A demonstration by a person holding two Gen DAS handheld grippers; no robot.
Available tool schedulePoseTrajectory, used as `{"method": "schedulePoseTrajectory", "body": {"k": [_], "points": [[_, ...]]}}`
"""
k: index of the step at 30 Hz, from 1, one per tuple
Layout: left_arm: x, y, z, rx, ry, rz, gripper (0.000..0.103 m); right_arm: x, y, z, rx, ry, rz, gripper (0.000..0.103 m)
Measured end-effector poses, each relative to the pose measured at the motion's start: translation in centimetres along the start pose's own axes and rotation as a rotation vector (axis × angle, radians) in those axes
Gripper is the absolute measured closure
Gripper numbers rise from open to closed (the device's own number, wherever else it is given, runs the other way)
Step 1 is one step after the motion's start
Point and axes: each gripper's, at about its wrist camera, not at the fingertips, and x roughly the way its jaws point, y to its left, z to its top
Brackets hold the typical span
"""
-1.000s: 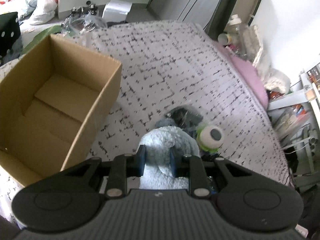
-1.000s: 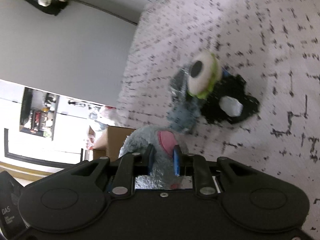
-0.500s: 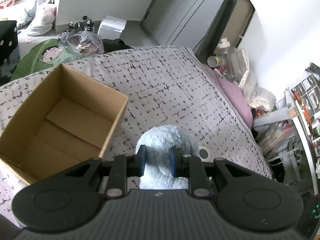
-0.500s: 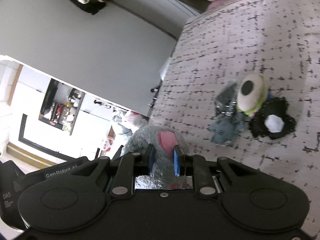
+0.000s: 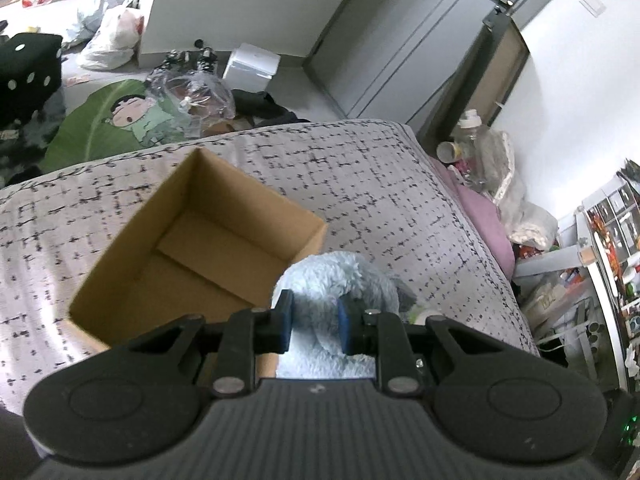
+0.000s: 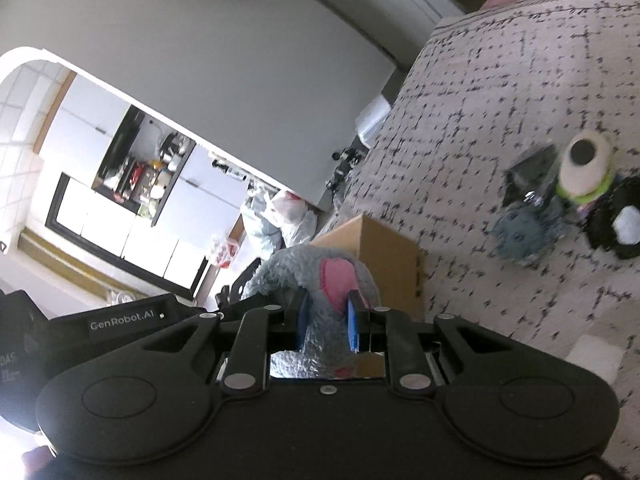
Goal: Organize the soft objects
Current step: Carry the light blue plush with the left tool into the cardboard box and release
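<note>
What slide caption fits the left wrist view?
Left gripper shut on pale blue plush toy beside open cardboard box on bed.

Left gripper [image 5: 315, 325]: black plastic, ribbed grey top, blue pads [image 5: 285, 322], silver screws at 5 & 7 o'clock. Right gripper [image 6: 326, 322]: smooth black, blue pads [image 6: 303, 319], same screws; white "GenRobot.AI" lettering at 9 o'clock.

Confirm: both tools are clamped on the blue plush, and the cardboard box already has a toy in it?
One thing is wrong: the box is empty; the left wrist view shows only its bare bottom flaps. The rest holds: the left tool and right tool are both shut on the plush.
</note>
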Motion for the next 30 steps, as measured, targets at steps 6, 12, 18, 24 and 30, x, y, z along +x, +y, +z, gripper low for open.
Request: {"method": "schedulePoseTrajectory", "body": {"k": [6,12,18,24,30], "points": [[-0.7,2.7,0.3,-0.027,0.001,0.008,0.082,1.3,1.6,-1.4,-0.033,0.027,0.003,0.083],[-0.3,5.6,0.2,-0.068,0.026,0.023,0.084,3.1,2.7,-2.9,-0.074,0.069,-0.021,0.082],[0.3,7.7,0.1,-0.082,0.043,0.032,0.086,4.3,3.1,-3.7,-0.099,0.107,-0.043,0.079],[1.0,8.7,0.9,-0.102,0.043,0.041,0.086,4.4,3.6,-3.9,-0.104,0.108,-0.060,0.077],[1.9,10.0,1.6,-0.149,0.008,0.109,0.086,4.6,3.3,-3.7,-0.100,0.110,-0.073,0.077]]}}
